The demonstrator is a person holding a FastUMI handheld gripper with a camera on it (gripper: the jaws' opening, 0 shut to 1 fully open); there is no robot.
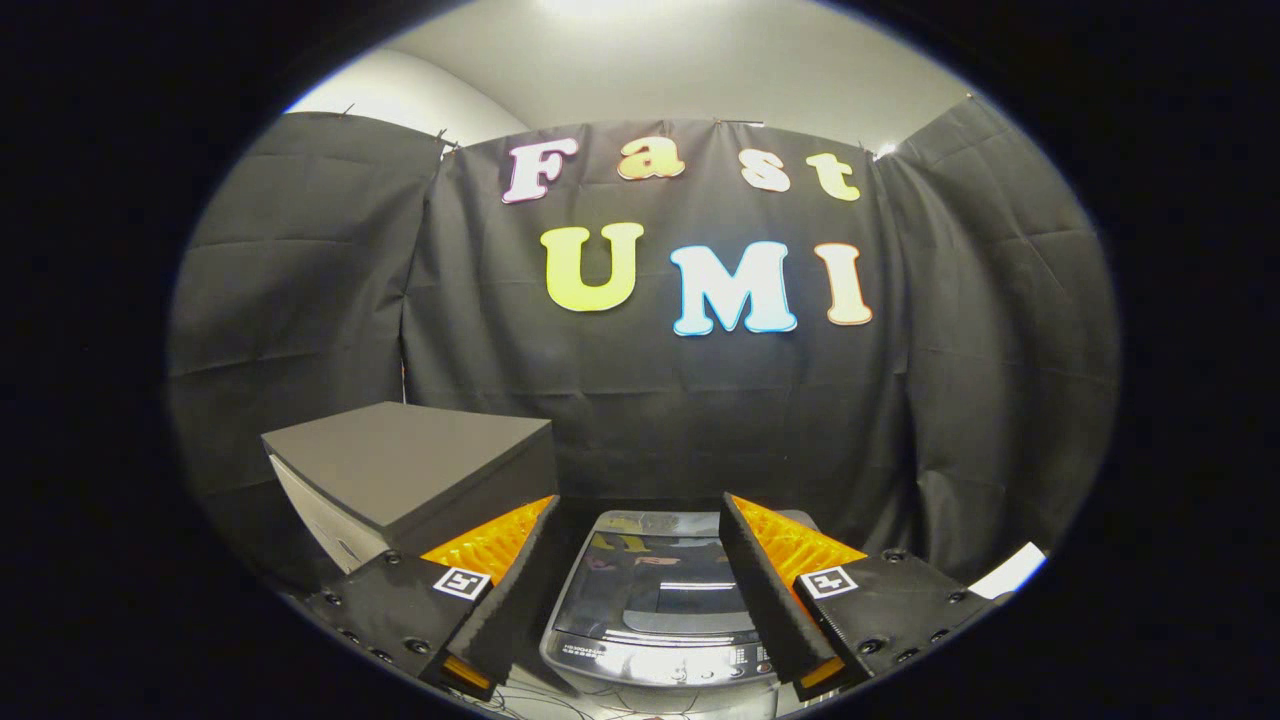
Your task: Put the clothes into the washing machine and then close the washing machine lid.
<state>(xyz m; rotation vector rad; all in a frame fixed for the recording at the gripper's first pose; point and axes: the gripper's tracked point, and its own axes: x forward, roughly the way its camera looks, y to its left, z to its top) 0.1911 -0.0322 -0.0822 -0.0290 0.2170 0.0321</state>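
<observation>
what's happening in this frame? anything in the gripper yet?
Nothing held. The handheld gripper hovers with its fingers open and empty, above the washing machine, which sits between them. Its glossy lid looks closed. A dark box-like unit stands beside the machine, beyond one finger. A black cloth wall backs the booth.

dim booth | overhead ceiling light | glare on washer lid (655, 590) | fisheye bending
</observation>
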